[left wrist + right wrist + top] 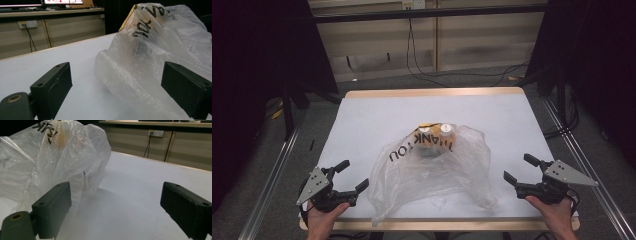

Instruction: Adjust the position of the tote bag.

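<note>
**Bag between two open grippers**

A white table (pixel 377 115) carries a crumpled plastic bag (pixel 432 170). The left gripper (pixel 351 176) and right gripper (pixel 520 169) flank it, jaws spread wide, holding nothing. The bag lies just ahead of both, its edge reaching between the left jaws.

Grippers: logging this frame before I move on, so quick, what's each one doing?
Left gripper: open, holding nothing, beside the plastic bag.
Right gripper: open, holding nothing.
</note>
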A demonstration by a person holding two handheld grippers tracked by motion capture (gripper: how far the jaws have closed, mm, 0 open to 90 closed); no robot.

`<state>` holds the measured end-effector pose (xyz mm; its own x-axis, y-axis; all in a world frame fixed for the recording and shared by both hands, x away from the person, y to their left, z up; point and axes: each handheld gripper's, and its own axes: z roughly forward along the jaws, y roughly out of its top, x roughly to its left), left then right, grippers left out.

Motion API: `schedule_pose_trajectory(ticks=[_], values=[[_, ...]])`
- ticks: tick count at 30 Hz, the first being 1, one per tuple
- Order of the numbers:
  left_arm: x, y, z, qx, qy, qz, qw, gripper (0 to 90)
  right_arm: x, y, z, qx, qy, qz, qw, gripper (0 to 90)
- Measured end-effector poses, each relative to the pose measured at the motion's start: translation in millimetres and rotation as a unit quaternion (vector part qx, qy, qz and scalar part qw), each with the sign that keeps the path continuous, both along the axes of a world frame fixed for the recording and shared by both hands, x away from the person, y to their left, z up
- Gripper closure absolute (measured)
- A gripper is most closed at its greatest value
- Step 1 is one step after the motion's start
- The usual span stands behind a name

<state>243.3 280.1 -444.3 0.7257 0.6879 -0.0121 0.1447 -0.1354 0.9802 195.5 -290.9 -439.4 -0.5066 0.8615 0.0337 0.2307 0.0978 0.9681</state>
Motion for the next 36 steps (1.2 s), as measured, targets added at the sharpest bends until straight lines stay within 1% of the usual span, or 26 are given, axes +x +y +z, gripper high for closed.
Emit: schedule_pose_trajectory(ticks=[1,2,4,5,7,8,9,11,12,13,16,17,21,23,24,25,26,27,28,29,30,32,33,34,35,36], values=[[0.0,0.0,0.0,0.000,0.000,0.000,1.0000,9.9,0.0,0.0,0.0,0.000,0.000,0.000,1.0000,10.5],[0.7,0.5,0.3,0.006,0.001,0.003,1.0000,10.1,0.0,0.4,0.1,-0.004,0.001,0.004,1.0000,12.4],[1.2,0.2,0.0,0.001,0.003,-0.001,1.0000,10.4,0.2,0.8,0.0,-0.002,0.002,0.007,1.0000,12.8],[1.2,0.4,-0.1,0.007,0.006,0.002,1.0000,11.7,0.4,1.2,0.0,-0.003,0.010,0.009,0.9999,15.6],[1.0,-0.2,0.1,0.007,0.008,-0.003,0.9999,12.6,0.8,0.9,-0.2,-0.003,0.014,0.015,0.9998,16.9],[-0.1,-1.4,0.1,0.004,0.010,-0.001,0.9999,12.5,0.9,0.7,-0.2,-0.003,0.017,0.016,0.9997,18.0],[-0.5,-1.6,0.1,0.006,0.010,-0.003,0.9999,12.9,1.0,0.5,-0.2,-0.002,0.019,0.018,0.9997,19.5],[-1.3,-2.3,0.2,0.008,0.008,0.001,0.9999,13.9,0.7,0.0,0.0,-0.002,0.022,0.022,0.9995,20.5],[-1.7,-2.6,0.4,0.008,0.012,-0.001,0.9999,15.9,0.2,0.0,0.7,0.002,0.030,0.031,0.9991,22.8],[-1.6,-2.3,0.4,0.009,0.013,-0.003,0.9999,17.7,0.1,-0.3,0.9,0.002,0.033,0.033,0.9989,23.3],[-1.9,-3.2,-0.1,0.009,0.015,-0.002,0.9998,18.5,0.2,0.4,1.2,0.008,0.039,0.042,0.9983,25.4],[-2.1,-2.1,0.3,0.014,0.014,-0.006,0.9998,20.5,0.0,1.2,1.6,0.009,0.043,0.050,0.9978,27.4],[-4.1,-2.9,1.1,0.008,0.021,-0.009,0.9997,23.0,-1.4,3.6,2.5,0.005,0.045,0.060,0.9972,30.9],[-5.2,-3.1,1.8,0.012,0.022,-0.015,0.9996,24.3,-2.2,5.9,3.2,0.003,0.045,0.067,0.9967,32.8],[-6.1,-4.2,2.3,0.012,0.023,-0.016,0.9995,25.8,-3.0,8.6,3.9,0.001,0.048,0.076,0.9960,35.2],[-6.1,-4.2,2.3,0.012,0.023,-0.016,0.9995,26.8,-3.0,8.6,3.9,0.001,0.048,0.076,0.9960,35.2],[-6.1,-4.2,2.6,0.015,0.024,-0.018,0.9995,26.8,-3.7,9.9,4.1,0.001,0.050,0.081,0.9955,36.4],[-6.1,-3.2,3.2,0.023,0.024,-0.022,0.9992,27.9,-4.8,11.9,4.6,-0.003,0.050,0.091,0.9946,40.1],[-6.6,-3.6,3.8,0.021,0.025,-0.021,0.9993,28.4,-5.9,13.1,5.0,-0.002,0.051,0.093,0.9943,40.9],[-6.5,-3.6,4.1,0.017,0.026,-0.026,0.9992,28.4,-5.9,13.1,5.0,-0.002,0.051,0.093,0.9943,40.9],[-7.3,-4.5,4.5,0.015,0.028,-0.023,0.9992,29.6,-6.4,13.7,5.3,-0.003,0.050,0.097,0.9940,42.9],[-8.9,-4.8,5.4,0.013,0.033,-0.026,0.9990,30.0,-8.5,15.3,5.7,-0.008,0.050,0.106,0.9931,45.8],[-9.3,-4.5,6.2,0.015,0.034,-0.030,0.9989,31.3,-10.5,17.2,6.3,-0.007,0.054,0.110,0.9924,48.3],[-12.8,-6.7,7.4,0.004,0.038,-0.028,0.9989,32.1,-11.3,17.9,6.6,-0.010,0.053,0.113,0.9921,50.3],[-12.8,-6.7,7.4,0.004,0.038,-0.028,0.9989,33.2,-11.3,17.9,6.6,-0.010,0.053,0.113,0.9921,50.3],[-14.4,-7.0,8.7,0.012,0.036,-0.038,0.9985,33.2,-12.8,19.0,6.9,-0.013,0.053,0.116,0.9918,51.1]])
